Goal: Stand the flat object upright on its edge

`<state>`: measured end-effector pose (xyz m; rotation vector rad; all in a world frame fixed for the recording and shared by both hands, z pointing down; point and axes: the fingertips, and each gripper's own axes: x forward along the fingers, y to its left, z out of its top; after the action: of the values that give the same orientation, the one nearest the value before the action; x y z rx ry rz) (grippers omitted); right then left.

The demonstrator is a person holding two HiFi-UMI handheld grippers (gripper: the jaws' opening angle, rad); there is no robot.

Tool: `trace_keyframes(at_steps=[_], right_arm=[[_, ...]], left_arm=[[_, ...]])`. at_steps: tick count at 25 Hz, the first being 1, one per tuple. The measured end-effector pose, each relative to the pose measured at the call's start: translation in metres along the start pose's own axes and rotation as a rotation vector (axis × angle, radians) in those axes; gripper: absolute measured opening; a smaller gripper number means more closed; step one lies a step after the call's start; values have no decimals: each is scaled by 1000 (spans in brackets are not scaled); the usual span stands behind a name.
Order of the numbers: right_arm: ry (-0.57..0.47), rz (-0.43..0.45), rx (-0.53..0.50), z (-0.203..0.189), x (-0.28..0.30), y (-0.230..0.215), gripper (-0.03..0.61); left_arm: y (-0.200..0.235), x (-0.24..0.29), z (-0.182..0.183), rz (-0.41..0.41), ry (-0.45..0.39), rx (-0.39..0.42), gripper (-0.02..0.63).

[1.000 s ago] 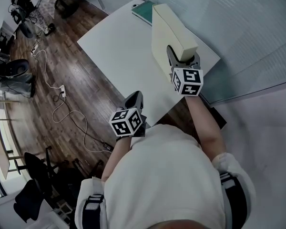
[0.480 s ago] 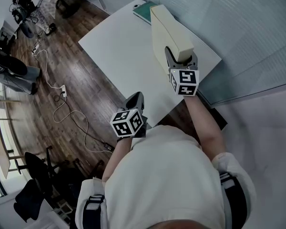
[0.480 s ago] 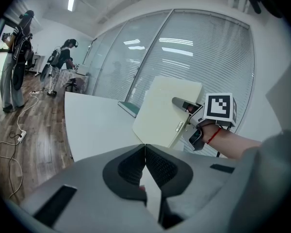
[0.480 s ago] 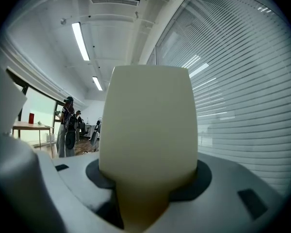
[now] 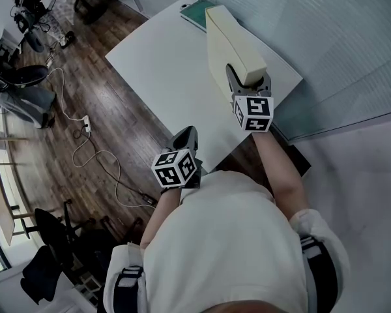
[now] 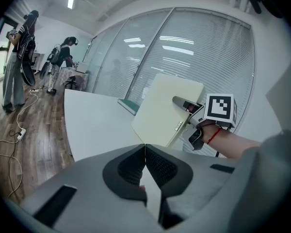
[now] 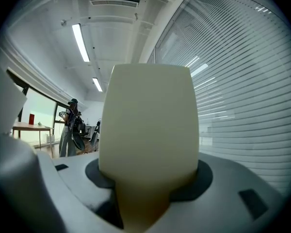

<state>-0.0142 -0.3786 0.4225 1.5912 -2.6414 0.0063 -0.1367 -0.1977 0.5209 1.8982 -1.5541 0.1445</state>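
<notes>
1. since a second ago, the right hand-held gripper (image 5: 249,77) is shifting slightly away from the person and rolling the flat cream block (image 5: 231,41) from a lean towards vertical. its jaws are clamping the block's near end.
2. the block is standing tall on its long edge along the right side of the table (image 5: 163,64), narrow face up. i am judging the upright step nearly done, with only settling and letting go remaining. whether the lower edge is fully resting, i cannot tell.
3. the left hand-held gripper (image 5: 186,135) is hovering at the table's near edge, jaws pressed together on nothing.
4. the white table is also carrying a green book (image 5: 199,15) at its far corner, just beyond the block.
5. a glass wall with blinds (image 5: 326,38) is running along the right, a cable (image 5: 98,155) is trailing over the wooden floor (image 5: 117,109) on the left, and people (image 6: 14,57) are standing far off.
</notes>
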Motion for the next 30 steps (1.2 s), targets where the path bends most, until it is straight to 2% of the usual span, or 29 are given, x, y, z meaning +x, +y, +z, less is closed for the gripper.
trace_keyframes(at_steps=[19, 30], right_arm=[[4, 18, 12, 2, -2, 2, 302], [32, 26, 61, -6, -6, -1, 351]], left_arm=[[-1, -4, -1, -11, 0, -3, 21], [-3, -7, -4, -6, -1, -1, 21]])
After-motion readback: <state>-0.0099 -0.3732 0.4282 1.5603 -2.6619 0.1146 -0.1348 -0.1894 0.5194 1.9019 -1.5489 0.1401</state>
